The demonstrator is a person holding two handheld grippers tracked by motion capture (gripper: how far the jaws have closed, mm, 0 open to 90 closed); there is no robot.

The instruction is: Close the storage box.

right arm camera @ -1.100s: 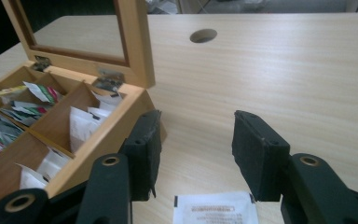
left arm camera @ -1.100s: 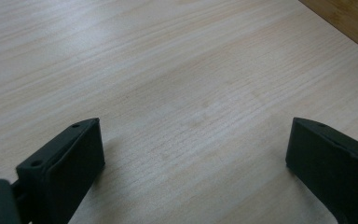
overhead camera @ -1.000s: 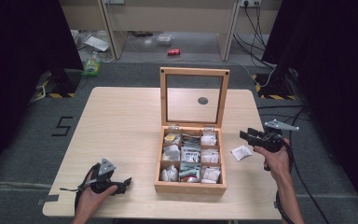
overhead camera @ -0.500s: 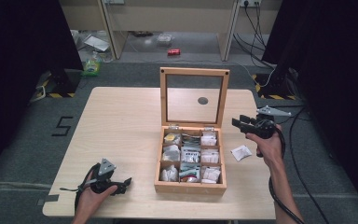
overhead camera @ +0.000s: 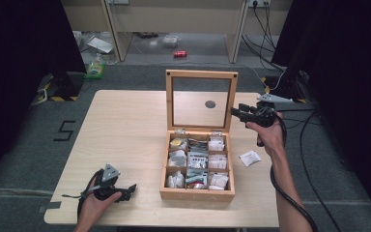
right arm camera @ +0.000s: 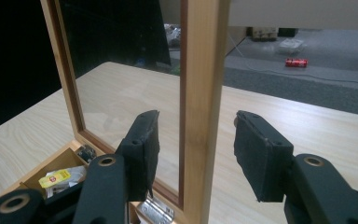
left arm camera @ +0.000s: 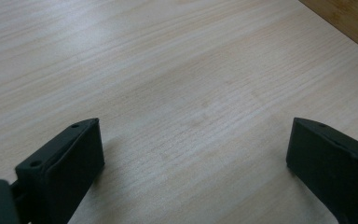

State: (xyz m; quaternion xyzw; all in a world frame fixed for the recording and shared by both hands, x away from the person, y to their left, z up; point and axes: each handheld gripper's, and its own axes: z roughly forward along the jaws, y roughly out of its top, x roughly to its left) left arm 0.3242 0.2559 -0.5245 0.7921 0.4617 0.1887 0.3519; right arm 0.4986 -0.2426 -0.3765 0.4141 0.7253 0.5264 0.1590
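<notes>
Item: wooden tea box (overhead camera: 197, 193), glass-paned lid (overhead camera: 201, 99) upright, right gripper (overhead camera: 236, 112) at the lid's right frame post.

Detail: box sits mid-table (overhead camera: 125, 125); packets fill its compartments, one loose packet (overhead camera: 249, 158) lies just beside it. Right jaws stand apart, straddling the post (right arm camera: 200, 112), not yet pressing. Advice: centre the post between the pads, clamp squarely on wood, swing down slowly about the hinges (right arm camera: 156, 212). Left gripper (overhead camera: 125, 189) rests on the table, jaws wide apart, empty. Writing: a yellow tag (right arm camera: 56, 177), illegible; floor marking "5" (overhead camera: 64, 131).

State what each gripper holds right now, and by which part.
Nothing is held. The right gripper straddles the side frame of the box lid, pads not pressing. The left gripper rests open over the bare table.
</notes>
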